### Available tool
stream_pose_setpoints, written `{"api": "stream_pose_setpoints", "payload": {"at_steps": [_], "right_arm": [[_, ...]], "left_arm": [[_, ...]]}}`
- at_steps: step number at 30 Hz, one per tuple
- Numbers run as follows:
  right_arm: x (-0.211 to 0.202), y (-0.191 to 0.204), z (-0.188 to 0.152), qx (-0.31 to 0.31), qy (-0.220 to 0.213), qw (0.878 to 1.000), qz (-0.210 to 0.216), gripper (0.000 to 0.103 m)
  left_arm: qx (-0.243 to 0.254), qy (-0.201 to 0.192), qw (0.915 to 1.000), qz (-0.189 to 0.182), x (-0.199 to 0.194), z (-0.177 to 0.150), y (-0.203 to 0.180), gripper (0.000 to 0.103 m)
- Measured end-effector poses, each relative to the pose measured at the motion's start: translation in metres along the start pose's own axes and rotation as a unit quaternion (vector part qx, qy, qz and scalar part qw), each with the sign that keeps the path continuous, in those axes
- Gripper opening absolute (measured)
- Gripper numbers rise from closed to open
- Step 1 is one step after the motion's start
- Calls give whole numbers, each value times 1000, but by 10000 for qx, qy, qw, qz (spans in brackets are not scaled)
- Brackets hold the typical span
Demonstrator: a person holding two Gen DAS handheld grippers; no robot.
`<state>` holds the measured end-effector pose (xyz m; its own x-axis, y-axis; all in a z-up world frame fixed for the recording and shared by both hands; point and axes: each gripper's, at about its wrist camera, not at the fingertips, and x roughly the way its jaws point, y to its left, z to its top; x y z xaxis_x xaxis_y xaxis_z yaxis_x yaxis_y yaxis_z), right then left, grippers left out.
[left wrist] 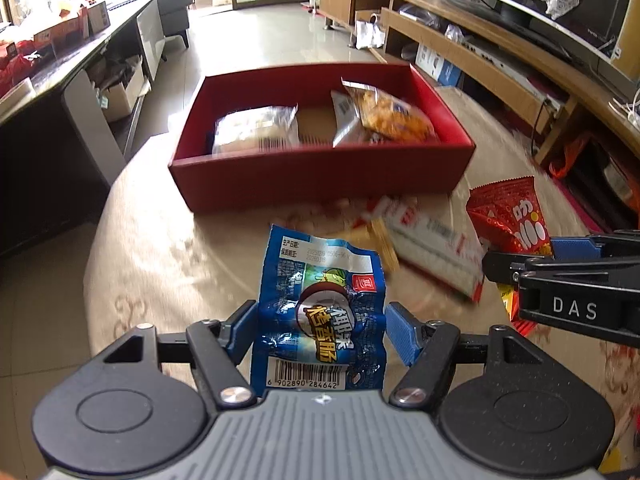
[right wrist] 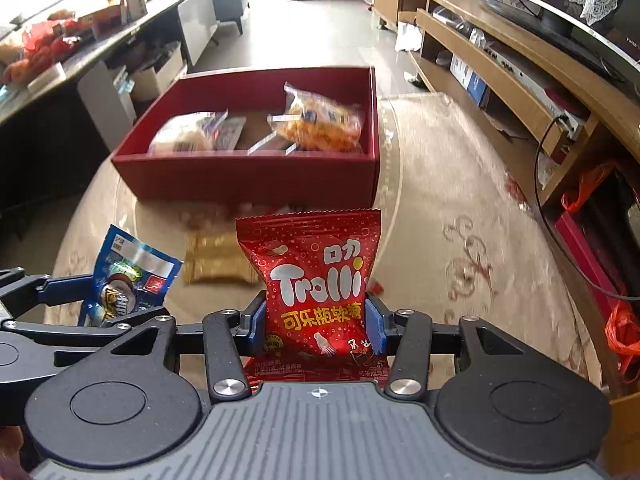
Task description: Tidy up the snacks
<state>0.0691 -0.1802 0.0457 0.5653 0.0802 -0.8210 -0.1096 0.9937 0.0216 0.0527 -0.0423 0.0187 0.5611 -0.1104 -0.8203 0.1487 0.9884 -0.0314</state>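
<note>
Two packets upright, blue sausage pack (left wrist: 320,304) clamped in left jaws, red Trolli bag (right wrist: 318,288) in right jaws.

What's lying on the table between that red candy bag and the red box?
In the right wrist view, a gold wrapped snack lies on the tablecloth between the red Trolli bag and the red box, slightly left.

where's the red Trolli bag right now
The Trolli bag is clamped between the right tongs, held above the table in front of the red box, right of the blue packet.
</note>
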Motion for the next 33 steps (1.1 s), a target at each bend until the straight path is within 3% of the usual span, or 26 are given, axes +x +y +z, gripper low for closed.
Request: {"api": "stream_pose_setpoints", "payload": {"at_steps": [14,33], "right_arm": [[9,5,42,62,-300,9995,59,56],[23,3,49,109,-257,9996,-76,56]], "left_arm": [[-111,-336,9991,230,12,49,11,63],[-71,-323,9990,305,20,57,13,63]]}}
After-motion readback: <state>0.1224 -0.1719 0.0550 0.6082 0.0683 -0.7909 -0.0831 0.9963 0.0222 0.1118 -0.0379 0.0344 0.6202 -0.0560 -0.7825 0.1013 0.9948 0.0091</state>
